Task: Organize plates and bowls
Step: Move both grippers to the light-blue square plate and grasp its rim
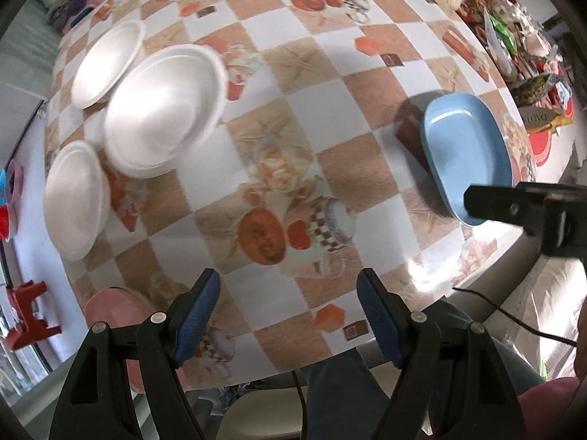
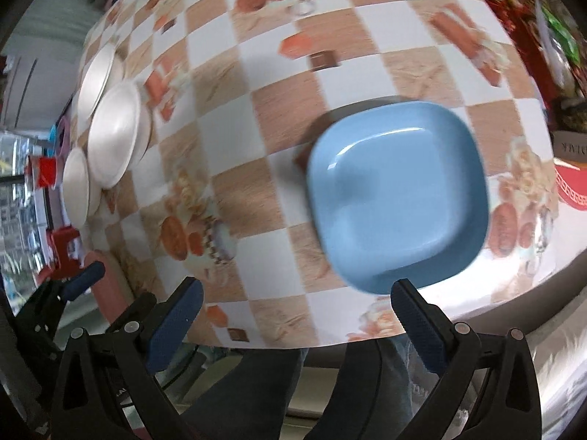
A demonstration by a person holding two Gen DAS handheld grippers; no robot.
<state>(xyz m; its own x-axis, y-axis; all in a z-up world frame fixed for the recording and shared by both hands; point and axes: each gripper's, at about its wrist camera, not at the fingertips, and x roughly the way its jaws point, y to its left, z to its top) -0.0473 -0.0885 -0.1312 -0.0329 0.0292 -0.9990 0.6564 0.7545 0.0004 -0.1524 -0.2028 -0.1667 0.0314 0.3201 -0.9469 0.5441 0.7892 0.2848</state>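
Hovering over the table [image 1: 330, 117], both hand-held grippers gape empty.
Left hand-held gripper [image 1: 290, 315] faces white foam plates [image 1: 161, 110]; right hand-held gripper [image 2: 297, 326] faces the blue square plate [image 2: 400, 198].

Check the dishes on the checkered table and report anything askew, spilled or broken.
Nothing is spilled or visibly broken. The white dishes sit in a loose, overlapping cluster rather than a neat stack. The blue plate lies flat and apart from them, and a pink dish sits at the table edge.

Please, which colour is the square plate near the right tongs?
The square plate is light blue. It shows best in the right wrist view.
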